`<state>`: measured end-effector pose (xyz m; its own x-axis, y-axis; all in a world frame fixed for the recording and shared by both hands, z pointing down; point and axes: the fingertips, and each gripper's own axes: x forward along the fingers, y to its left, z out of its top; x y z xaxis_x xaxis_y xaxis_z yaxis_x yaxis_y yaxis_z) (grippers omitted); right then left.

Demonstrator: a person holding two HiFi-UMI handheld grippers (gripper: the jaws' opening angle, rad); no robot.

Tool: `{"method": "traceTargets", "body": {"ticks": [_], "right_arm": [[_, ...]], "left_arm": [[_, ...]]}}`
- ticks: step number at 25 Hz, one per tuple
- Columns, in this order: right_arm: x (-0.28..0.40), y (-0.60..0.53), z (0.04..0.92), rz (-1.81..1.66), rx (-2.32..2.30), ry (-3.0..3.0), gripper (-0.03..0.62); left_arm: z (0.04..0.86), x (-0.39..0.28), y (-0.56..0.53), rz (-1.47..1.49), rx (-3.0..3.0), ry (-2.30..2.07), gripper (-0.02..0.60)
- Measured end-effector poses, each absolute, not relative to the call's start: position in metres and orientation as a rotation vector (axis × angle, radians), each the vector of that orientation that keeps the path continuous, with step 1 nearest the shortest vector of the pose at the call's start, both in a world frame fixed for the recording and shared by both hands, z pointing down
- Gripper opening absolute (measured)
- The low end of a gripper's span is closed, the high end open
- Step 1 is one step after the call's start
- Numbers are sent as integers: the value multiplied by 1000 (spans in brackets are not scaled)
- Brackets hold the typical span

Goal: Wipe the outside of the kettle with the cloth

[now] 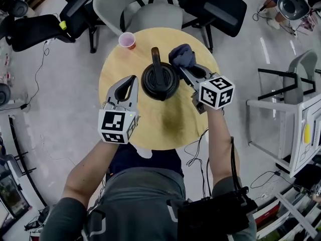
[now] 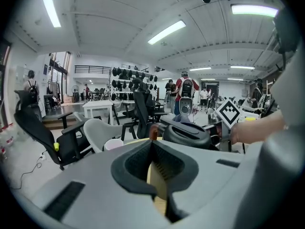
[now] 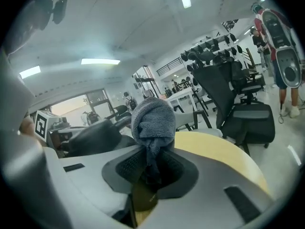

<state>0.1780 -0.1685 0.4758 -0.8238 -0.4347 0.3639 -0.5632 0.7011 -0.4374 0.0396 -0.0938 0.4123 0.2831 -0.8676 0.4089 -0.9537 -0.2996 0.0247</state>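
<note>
A black kettle [image 1: 159,80] with a top handle stands in the middle of the round wooden table [image 1: 150,129]. My right gripper [image 1: 183,68] is just right of and behind the kettle, shut on a bunched grey-blue cloth [image 1: 182,55]. In the right gripper view the cloth [image 3: 153,120] bulges above the jaws of the right gripper [image 3: 151,152], with the kettle [image 3: 93,135] close on the left. My left gripper [image 1: 133,79] is at the kettle's left side, shut and holding nothing. In the left gripper view the kettle [image 2: 186,133] lies just past the left gripper [image 2: 151,144].
A pink paper cup [image 1: 127,40] stands near the table's far left edge, and the cup [image 2: 113,144] shows in the left gripper view too. Office chairs [image 1: 145,9] crowd the far side of the table. Cables run across the floor [image 1: 45,104] at the left.
</note>
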Motion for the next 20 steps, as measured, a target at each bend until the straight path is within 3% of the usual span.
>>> {"method": "traceTargets", "body": {"ticks": [11, 20], "right_arm": [[180, -168, 574, 970, 744, -2544, 81], [186, -170, 561, 988, 729, -2556, 81]], "left_arm": [[445, 36, -87, 491, 2245, -1675, 9], [436, 39, -88, 498, 2258, -1671, 9]]}}
